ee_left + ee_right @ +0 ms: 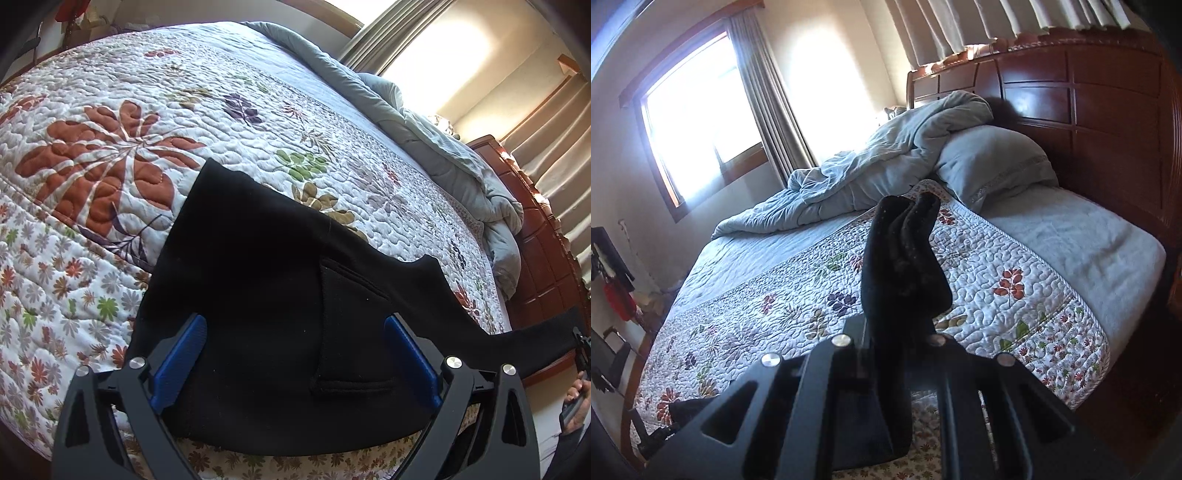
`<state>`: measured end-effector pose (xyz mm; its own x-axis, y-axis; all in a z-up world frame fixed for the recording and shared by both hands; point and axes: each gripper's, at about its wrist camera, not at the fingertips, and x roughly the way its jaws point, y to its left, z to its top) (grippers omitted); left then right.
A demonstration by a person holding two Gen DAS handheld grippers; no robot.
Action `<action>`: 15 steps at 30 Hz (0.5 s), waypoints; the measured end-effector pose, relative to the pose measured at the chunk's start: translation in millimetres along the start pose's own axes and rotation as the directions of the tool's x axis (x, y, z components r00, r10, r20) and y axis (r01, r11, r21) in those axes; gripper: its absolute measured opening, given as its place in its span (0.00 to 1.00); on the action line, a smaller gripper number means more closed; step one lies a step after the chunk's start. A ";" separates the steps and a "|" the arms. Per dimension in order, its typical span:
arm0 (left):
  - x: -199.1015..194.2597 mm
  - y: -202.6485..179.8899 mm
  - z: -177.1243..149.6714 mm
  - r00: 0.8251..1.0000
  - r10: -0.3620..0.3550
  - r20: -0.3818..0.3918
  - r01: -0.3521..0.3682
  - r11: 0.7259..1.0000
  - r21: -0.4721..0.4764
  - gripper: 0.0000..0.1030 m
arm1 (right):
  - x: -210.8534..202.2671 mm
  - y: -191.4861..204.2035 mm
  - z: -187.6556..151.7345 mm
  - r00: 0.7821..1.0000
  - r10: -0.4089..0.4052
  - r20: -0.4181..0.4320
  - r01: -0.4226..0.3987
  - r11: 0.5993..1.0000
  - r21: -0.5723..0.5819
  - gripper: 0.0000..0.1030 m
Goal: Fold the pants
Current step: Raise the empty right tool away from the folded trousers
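Note:
Black pants (258,280) lie on the floral quilt (110,155) near the bed's front edge, waist end and a back pocket (351,332) toward me. My left gripper (295,332) is open, its blue fingers (184,354) spread just above the waist area, holding nothing. One leg (535,336) stretches off to the right, lifted. My right gripper (899,332) is shut on the bunched leg ends of the pants (905,258), which stick up above the quilt (997,266).
A crumpled grey duvet (849,177) and a pillow (990,162) lie against the wooden headboard (1089,110). A window (698,110) with curtains is beyond the bed. Clutter (617,291) stands at the left beside the bed.

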<state>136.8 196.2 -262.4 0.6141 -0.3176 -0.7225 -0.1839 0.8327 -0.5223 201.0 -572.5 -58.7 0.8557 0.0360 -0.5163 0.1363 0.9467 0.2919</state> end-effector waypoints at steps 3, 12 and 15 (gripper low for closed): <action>-1.0 -0.2 -0.7 1.000 0.001 0.000 -0.001 1.000 0.003 0.94 | -1.1 10.3 -0.5 1.000 0.015 -0.005 -0.015 1.000 -0.001 0.09; -3.4 -1.7 -2.4 1.000 -0.003 0.003 0.003 1.000 0.005 0.94 | -7.0 41.4 0.9 0.999 0.032 -0.010 -0.032 0.999 -0.040 0.09; -4.4 -0.2 -2.7 1.000 -0.013 0.002 0.013 1.000 0.003 0.94 | -10.9 52.5 1.4 0.999 0.032 -0.005 -0.033 0.998 -0.054 0.09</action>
<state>132.1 196.3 -260.4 0.6182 -0.3273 -0.7146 -0.1735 0.8299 -0.5303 199.6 -523.7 -36.7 0.8569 0.0684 -0.5109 0.0812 0.9609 0.2649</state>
